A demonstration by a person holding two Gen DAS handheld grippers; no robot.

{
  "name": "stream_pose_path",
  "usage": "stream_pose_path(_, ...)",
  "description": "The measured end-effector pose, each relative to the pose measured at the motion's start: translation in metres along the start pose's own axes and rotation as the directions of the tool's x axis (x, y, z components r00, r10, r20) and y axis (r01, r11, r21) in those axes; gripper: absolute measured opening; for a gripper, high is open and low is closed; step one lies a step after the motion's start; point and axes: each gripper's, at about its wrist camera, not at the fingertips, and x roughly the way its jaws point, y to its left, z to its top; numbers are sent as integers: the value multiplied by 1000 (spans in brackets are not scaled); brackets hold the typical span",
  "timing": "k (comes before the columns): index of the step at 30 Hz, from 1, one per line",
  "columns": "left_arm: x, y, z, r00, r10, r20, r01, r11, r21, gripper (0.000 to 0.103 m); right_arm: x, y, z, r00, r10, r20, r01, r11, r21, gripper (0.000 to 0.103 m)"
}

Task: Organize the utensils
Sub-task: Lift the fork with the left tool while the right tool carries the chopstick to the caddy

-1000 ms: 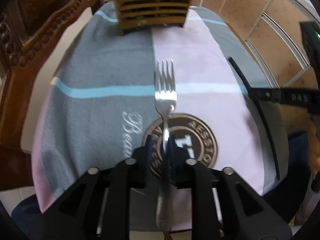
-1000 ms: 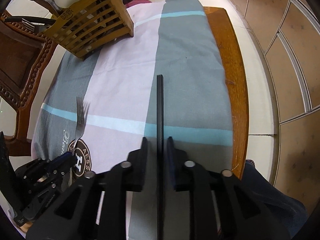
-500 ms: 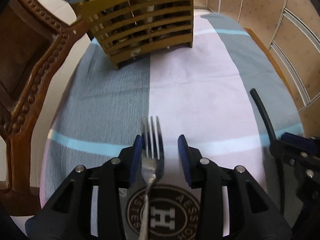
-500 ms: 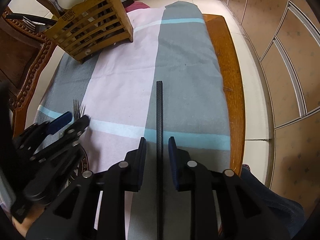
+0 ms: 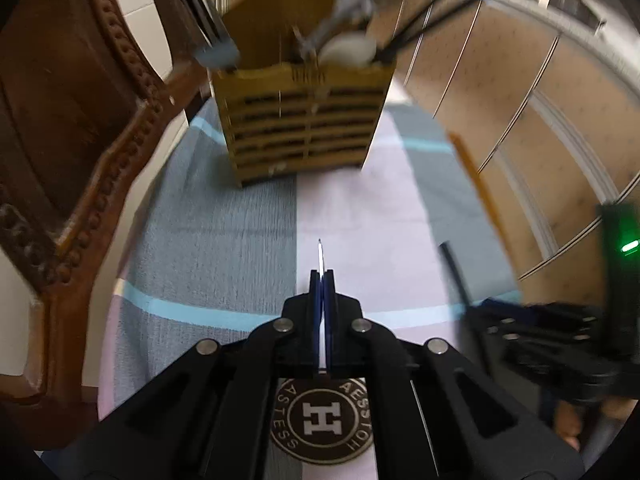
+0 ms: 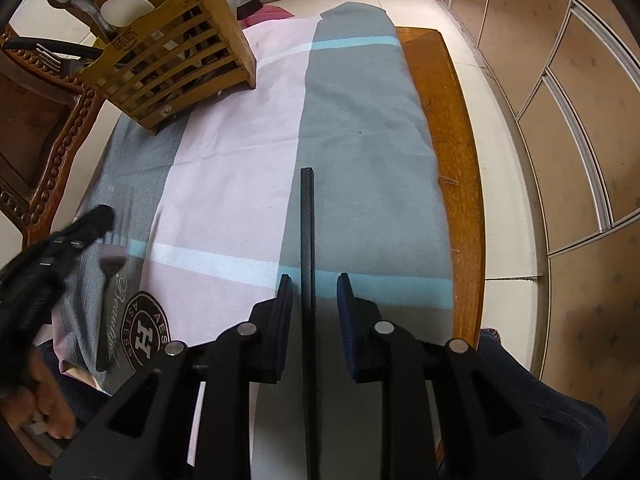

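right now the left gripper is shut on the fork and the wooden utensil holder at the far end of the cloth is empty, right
Not quite: the wooden utensil holder is not empty. The left wrist view shows a white spoon, black chopsticks and blurred metal utensils sticking out of it. The left gripper is indeed shut on the fork.

Both the left gripper (image 5: 322, 280) and the right gripper (image 6: 314, 292) are matte black, with triangular cut-outs in their linkage arms and round silver pivot pins. Dark blue pads line the jaws. The person wears dark blue jeans (image 6: 532, 396).
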Motion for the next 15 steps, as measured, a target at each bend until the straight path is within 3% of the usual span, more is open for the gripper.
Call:
stream_pose_path(4, -35, 4, 9, 996, -55, 68, 57, 998, -21, 1, 0, 2, 1, 1000, -4, 2, 4, 1000, -4, 23)
stream_pose_path(15, -99, 18, 23, 974, -124, 191, 136, 989, -54, 1, -15, 8, 22, 998, -37, 47, 39, 999, -36, 23)
